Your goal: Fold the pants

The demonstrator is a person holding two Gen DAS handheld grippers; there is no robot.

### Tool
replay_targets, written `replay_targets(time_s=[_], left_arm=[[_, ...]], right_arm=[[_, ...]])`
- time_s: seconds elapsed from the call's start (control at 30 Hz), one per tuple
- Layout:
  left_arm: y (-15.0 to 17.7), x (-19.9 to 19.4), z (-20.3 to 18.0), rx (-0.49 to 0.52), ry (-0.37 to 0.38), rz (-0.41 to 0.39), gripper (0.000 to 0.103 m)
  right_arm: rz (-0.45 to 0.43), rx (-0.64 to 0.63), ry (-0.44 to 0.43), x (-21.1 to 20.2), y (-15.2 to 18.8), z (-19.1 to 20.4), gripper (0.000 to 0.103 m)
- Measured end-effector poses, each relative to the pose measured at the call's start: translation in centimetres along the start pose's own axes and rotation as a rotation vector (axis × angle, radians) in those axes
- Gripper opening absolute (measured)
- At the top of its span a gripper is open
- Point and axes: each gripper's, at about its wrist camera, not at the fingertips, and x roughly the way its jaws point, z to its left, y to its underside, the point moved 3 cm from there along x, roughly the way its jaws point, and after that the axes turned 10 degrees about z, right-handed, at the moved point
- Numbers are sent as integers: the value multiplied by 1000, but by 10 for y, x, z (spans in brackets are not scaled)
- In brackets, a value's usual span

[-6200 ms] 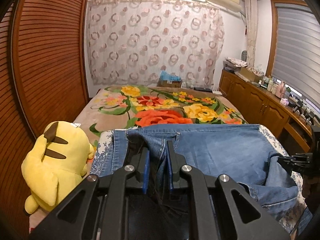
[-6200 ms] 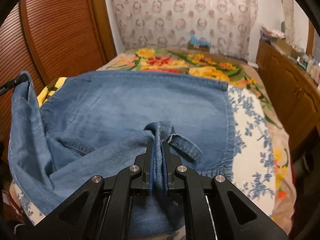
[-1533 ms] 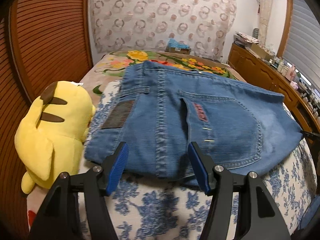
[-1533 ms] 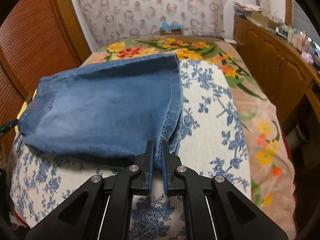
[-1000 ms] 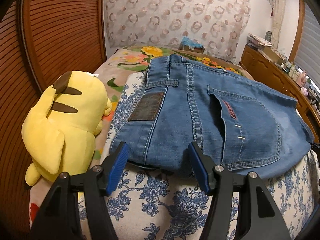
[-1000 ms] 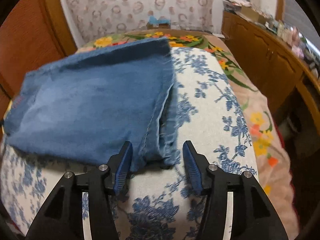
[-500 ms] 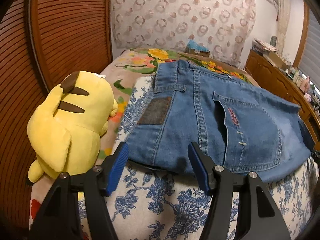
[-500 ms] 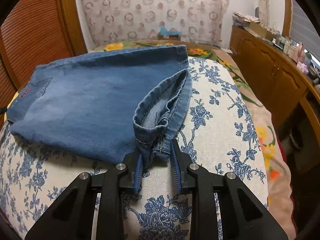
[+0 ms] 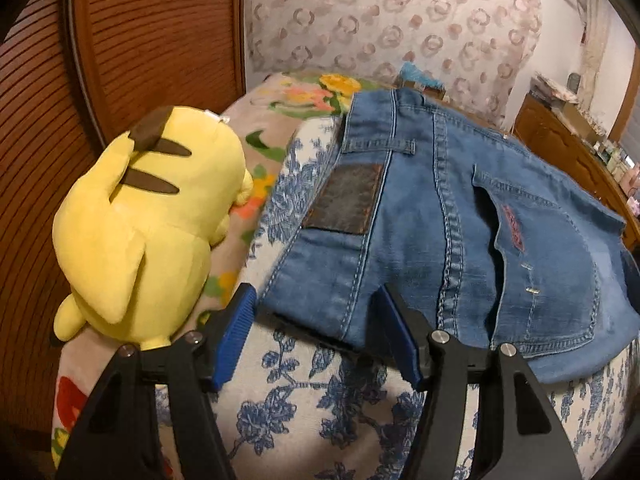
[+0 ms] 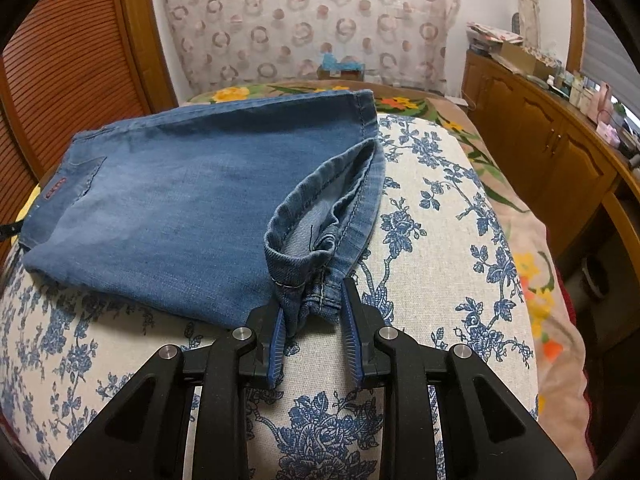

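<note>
Pants [image 9: 460, 216] on bedspread [image 9: 320, 392] (toy [image 9: 148, 216] left)

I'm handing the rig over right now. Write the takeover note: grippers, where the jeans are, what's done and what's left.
Left gripper: open, empty, its fingers straddling the near waistband corner of the jeans without gripping it.
Right gripper: partly open, with the bunched hem between its fingers; whether it grips is unclear.
Jeans: folded into a compact stack on the blue-flowered cloth, back pocket up, beside the yellow plush.
Done: the main folds.
Left: flatten the turned-up hem, probably one more fold.
</note>
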Motion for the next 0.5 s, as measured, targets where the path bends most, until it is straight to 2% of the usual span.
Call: replay_targets(time_s=[0.17, 0.2, 0.23, 0.3, 0.47, 0.5], left_arm=[[-2, 1, -2, 7, -10, 3, 63], [-2, 0, -2, 6, -3, -1, 56], [-2, 0, -3, 6, 6, -4, 54], [-3, -3, -4, 8, -3, -19, 36], [-6, -12, -7, 18, 24, -51, 16], [-7, -14, -7, 19, 26, -60, 13]], right_arm=[[0, 2, -1, 0, 0, 0, 24], [0, 3, -2, 0, 0, 0, 24], [0, 2, -1, 0, 0, 0, 24], [0, 2, -1, 0, 0, -1, 24], [0, 2, -14, 0, -1, 3, 23], [0, -1, -24, 0, -1, 4, 15]])
